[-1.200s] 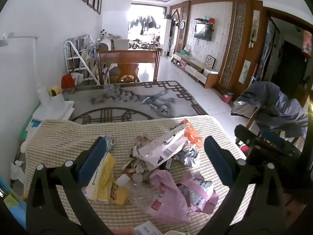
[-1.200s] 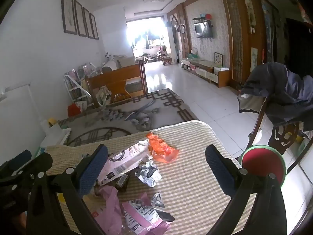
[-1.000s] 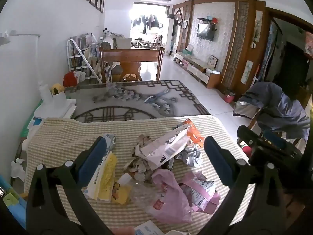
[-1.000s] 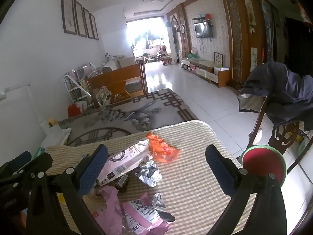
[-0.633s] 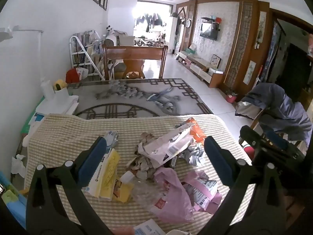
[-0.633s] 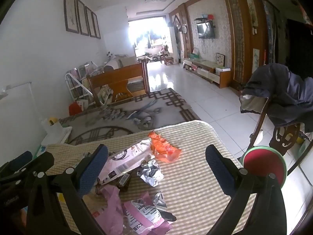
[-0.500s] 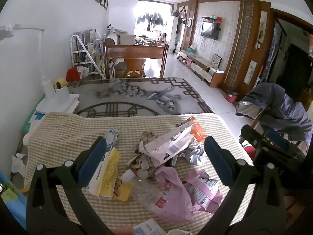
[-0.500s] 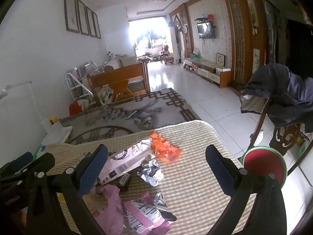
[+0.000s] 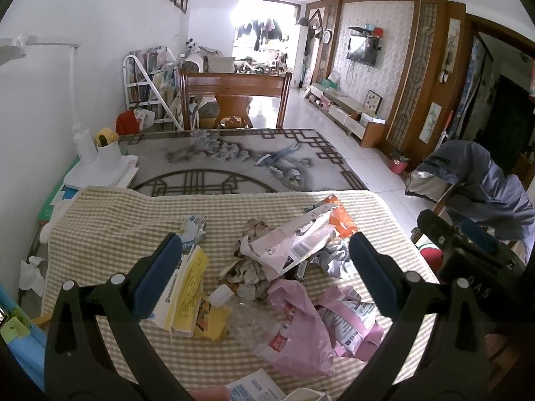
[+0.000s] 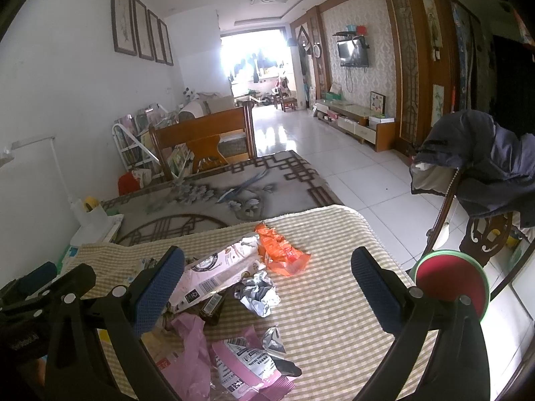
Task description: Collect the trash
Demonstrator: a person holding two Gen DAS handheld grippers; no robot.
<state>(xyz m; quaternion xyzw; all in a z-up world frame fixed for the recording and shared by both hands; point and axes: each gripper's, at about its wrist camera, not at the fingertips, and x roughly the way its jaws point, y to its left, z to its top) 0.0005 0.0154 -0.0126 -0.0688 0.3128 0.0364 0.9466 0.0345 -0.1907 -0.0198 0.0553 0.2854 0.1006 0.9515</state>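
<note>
Both grippers are hanging above the near edge of a table covered in a beige checked cloth (image 9: 110,220), neither touching anything.

Left gripper (image 9: 265,260): jaws standing wide apart, blue pads bare, nothing between them. Right gripper (image 10: 267,274): likewise spread wide and carrying nothing. In the left view, the right gripper is showing as a dark shape past the table's right edge.

Trash is sitting in a loose heap around the middle of the cloth:
- a pale pink printed food pouch (image 9: 287,240) is lying tilted on top of crumpled brown paper (image 9: 249,267);
- an orange wrapper (image 10: 282,254) is lying toward the far right corner, touching the pouch's far end;
- crumpled silver foil (image 10: 259,290) is sitting just beside the pouch, on its right;
- a thin pink plastic bag (image 9: 297,330) is slumping toward the near edge, with a pink printed packet (image 10: 244,364) beside it on the right;
- a clear plastic bottle with a white cap (image 9: 222,295) is lying against the bag's left side;
- a yellow and white carton, flattened (image 9: 187,287), is lying left of the heap, partly behind the left gripper's left finger.

Off the table's right edge, a wooden chair with a dark jacket (image 10: 485,153) draped on it is standing by a red, green-rimmed round container (image 10: 451,282).
</note>
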